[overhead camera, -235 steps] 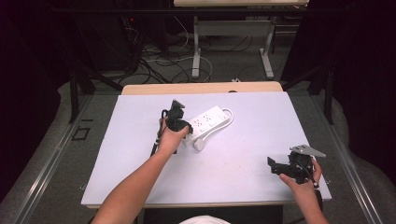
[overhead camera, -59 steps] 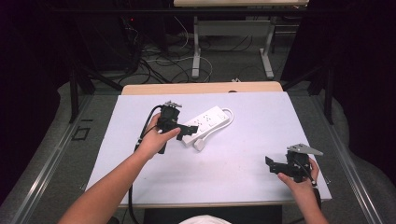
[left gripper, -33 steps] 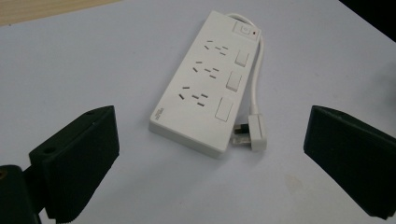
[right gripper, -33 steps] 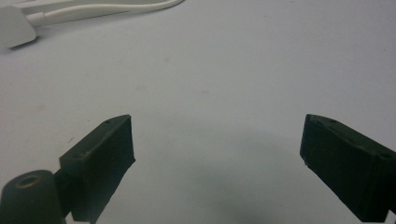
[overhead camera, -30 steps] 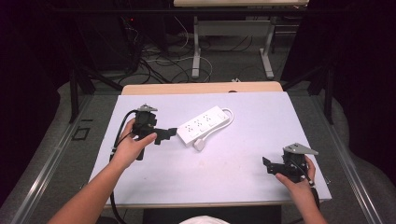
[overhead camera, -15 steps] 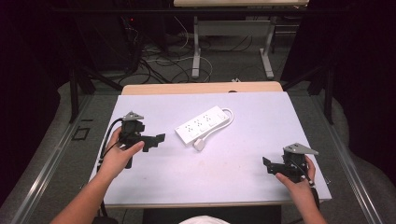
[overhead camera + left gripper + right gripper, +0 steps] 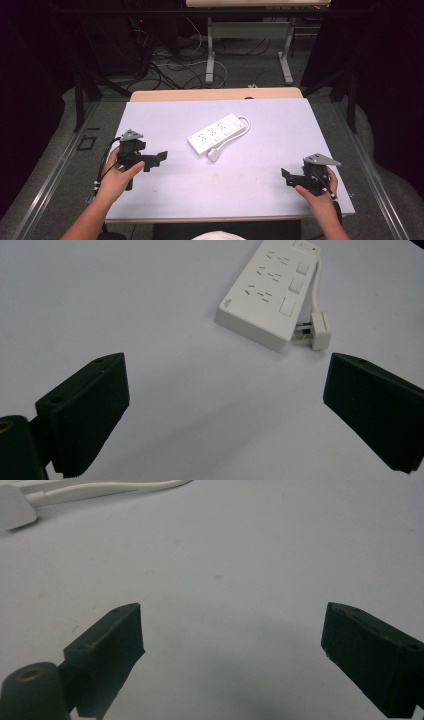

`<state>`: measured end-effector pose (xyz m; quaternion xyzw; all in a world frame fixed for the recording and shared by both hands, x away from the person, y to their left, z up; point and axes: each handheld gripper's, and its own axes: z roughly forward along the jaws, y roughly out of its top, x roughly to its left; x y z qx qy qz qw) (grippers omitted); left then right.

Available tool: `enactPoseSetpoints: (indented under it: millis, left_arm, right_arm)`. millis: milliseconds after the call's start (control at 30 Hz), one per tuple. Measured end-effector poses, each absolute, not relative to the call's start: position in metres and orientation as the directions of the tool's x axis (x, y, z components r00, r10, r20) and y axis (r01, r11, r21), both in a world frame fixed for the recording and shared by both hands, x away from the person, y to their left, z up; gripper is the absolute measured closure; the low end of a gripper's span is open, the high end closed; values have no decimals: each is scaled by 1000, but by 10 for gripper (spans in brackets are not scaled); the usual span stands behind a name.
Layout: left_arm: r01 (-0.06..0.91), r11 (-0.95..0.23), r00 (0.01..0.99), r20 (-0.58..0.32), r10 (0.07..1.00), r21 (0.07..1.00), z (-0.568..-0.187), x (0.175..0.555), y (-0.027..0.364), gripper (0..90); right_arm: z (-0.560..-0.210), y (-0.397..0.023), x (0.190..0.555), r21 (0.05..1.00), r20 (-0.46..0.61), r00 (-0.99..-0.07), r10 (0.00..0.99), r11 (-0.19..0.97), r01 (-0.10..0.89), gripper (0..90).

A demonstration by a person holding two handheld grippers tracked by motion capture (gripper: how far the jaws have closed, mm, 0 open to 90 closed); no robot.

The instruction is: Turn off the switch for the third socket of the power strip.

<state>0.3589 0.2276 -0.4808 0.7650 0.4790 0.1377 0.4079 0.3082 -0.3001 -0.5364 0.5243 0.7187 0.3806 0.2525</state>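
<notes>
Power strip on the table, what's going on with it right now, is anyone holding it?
Nobody holds it. The white power strip lies mid-table with its cord looped round to its plug, which rests on the table beside it. The left gripper sits near the table's left edge, jaws open and empty, pointing toward the strip. The right gripper rests near the right front corner, also open and empty.

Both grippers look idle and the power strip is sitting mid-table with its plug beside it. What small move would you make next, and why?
Probably ease the left gripper forward toward the power strip. Its jaws stand wide open and empty, aimed at the strip's near end in the left gripper view, with bare table between. The plug lies loose beside that end, on its looped cord. The right gripper, also open, sits farther off near the table's edge.
</notes>
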Motion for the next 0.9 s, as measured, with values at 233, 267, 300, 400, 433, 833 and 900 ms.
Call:
enactPoseSetpoints:
  millis: [233, 267, 300, 400, 433, 833, 900]
  left_arm:
    - [614, -165, 472, -192, 860, 772, -492, 352, 237, 48]
    - [615, -157, 468, -197, 862, 773, -494, 351, 238, 48]
    - [616, -152, 462, -198, 865, 773, -496, 350, 240, 48]
    - [623, -146, 449, -199, 871, 768, -504, 348, 245, 48]
    - [625, -148, 451, -200, 870, 766, -506, 347, 247, 48]
    - [645, -45, 371, -261, 891, 763, -531, 342, 265, 52]
    - [647, -33, 364, -271, 891, 761, -534, 342, 267, 52]
  right_arm:
    - [-536, -300, 308, 813, 37, -323, 946, 159, 561, 94]
    - [-536, -300, 308, 813, 37, -323, 946, 160, 561, 94]
    - [-536, -300, 308, 812, 37, -323, 946, 160, 561, 94]
    - [-536, -300, 308, 816, 32, -320, 947, 160, 556, 94]
    - [-536, -300, 308, 814, 35, -325, 945, 162, 559, 94]
    - [-536, -300, 308, 814, 34, -325, 945, 163, 558, 94]
    - [-536, -300, 308, 813, 35, -326, 945, 163, 559, 94]
